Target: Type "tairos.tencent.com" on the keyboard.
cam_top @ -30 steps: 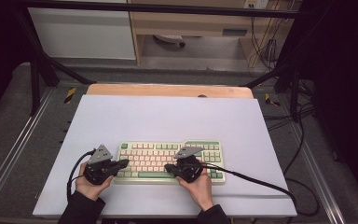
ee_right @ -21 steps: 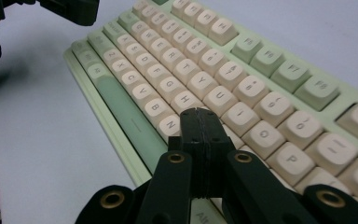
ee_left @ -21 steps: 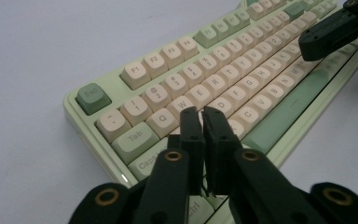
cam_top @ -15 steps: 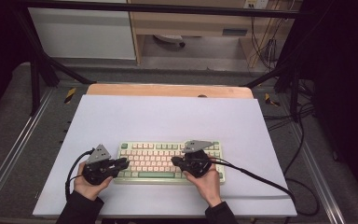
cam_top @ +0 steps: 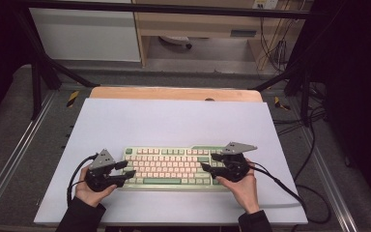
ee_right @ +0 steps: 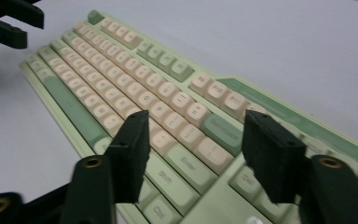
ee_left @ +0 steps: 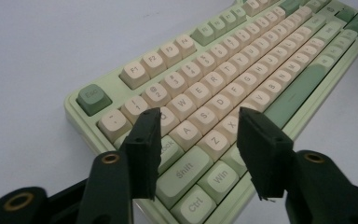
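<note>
Both our jaws have just been opening. The left gripper and right gripper now gape over the keyboard, holding nothing. It looks ready for regripping.

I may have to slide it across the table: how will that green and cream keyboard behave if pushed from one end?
The keyboard looks like one stiff slab, so it should slide whole rather than bend. It lies flat and low on the smooth mat, so tipping seems unlikely. Pushed at one end, it may swivel.

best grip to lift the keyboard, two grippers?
Take the keyboard by its two short ends, the left gripper from the left, the right gripper from the right. It lies flat and long; each gripper already sits open at an end, so end grips should balance it.
</note>
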### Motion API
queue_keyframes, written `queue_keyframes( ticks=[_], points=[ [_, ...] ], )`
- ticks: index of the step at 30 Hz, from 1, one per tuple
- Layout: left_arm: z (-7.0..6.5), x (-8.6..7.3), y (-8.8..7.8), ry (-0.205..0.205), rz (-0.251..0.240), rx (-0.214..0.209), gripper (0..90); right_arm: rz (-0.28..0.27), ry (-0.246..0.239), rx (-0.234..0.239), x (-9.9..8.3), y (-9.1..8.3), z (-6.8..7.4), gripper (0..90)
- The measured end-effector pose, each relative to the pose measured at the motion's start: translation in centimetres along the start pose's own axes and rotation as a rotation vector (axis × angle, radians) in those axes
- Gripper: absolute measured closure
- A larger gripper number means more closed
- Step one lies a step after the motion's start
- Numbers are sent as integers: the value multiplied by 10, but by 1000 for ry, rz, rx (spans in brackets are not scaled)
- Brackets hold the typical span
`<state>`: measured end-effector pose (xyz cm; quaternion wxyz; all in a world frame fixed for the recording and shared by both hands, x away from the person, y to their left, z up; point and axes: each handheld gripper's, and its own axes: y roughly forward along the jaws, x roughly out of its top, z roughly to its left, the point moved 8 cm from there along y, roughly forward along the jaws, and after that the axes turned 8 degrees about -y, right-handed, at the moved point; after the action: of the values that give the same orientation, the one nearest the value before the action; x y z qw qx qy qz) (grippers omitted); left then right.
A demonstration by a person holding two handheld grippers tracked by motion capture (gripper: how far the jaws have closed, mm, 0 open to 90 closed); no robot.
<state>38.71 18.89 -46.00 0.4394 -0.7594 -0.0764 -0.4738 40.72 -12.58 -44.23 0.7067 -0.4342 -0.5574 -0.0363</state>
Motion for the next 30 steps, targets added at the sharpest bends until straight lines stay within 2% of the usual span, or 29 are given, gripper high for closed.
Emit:
queue_keyframes(
  ticks=[7, 14, 19, 22, 30],
  points=[
    [6, -6, -3, 0, 4, 16, 261, 27, 2, -26, -23, -12, -17, 148],
    [12, -15, -9, 12, 16, 29, 132, 50, 35, -13, -50, -21, -27, 38],
    [16, -23, -12, 10, 32, 23, 79, 43, 72, -13, -65, -29, -33, 4],
    [19, -26, -15, 0, 28, 19, 68, 33, 55, -16, -71, -35, -36, 4],
    [26, -33, -19, -12, 25, 19, 70, 30, 76, -5, -84, -43, -39, 4]
  ],
)
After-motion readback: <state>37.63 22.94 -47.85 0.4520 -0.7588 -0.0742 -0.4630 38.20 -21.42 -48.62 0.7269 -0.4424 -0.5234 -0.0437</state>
